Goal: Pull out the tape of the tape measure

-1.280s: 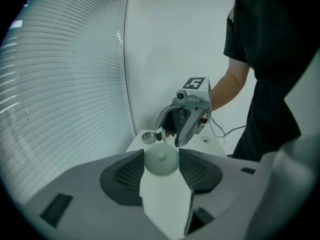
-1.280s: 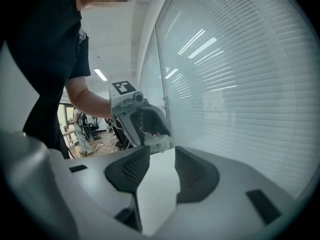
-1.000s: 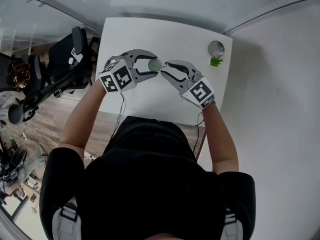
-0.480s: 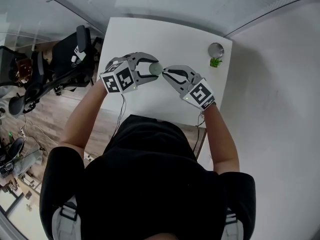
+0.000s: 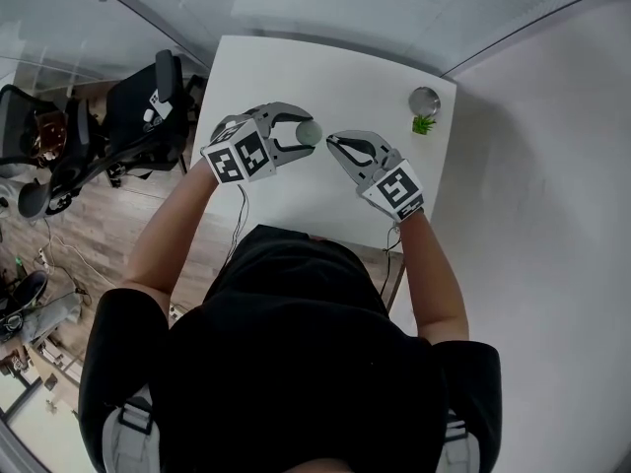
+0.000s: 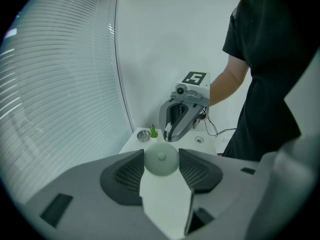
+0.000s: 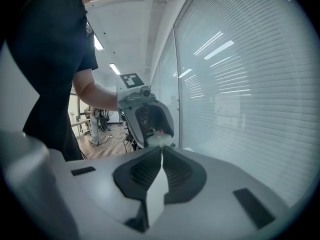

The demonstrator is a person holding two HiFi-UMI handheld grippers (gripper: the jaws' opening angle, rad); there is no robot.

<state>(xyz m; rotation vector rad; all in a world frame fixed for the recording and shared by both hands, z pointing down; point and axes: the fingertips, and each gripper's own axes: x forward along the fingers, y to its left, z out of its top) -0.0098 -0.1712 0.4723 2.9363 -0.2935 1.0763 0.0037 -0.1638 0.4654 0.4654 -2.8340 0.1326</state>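
Pads [image 6: 129, 173] of the left gripper [image 5: 308, 132] clamp the round, pale green tape measure [image 6: 161, 159] from both sides. Just past those fingertips, the right gripper [image 7: 162, 148] has just closed its jaws, tips together beside the case; whether tape sits between them cannot be told. White table [image 5: 296, 72] lies below.

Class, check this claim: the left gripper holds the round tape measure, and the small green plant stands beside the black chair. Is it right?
No. The small green plant stands on the white table beside a metal bowl, not the black chair, as the head view shows. The left gripper does hold the round tape measure.
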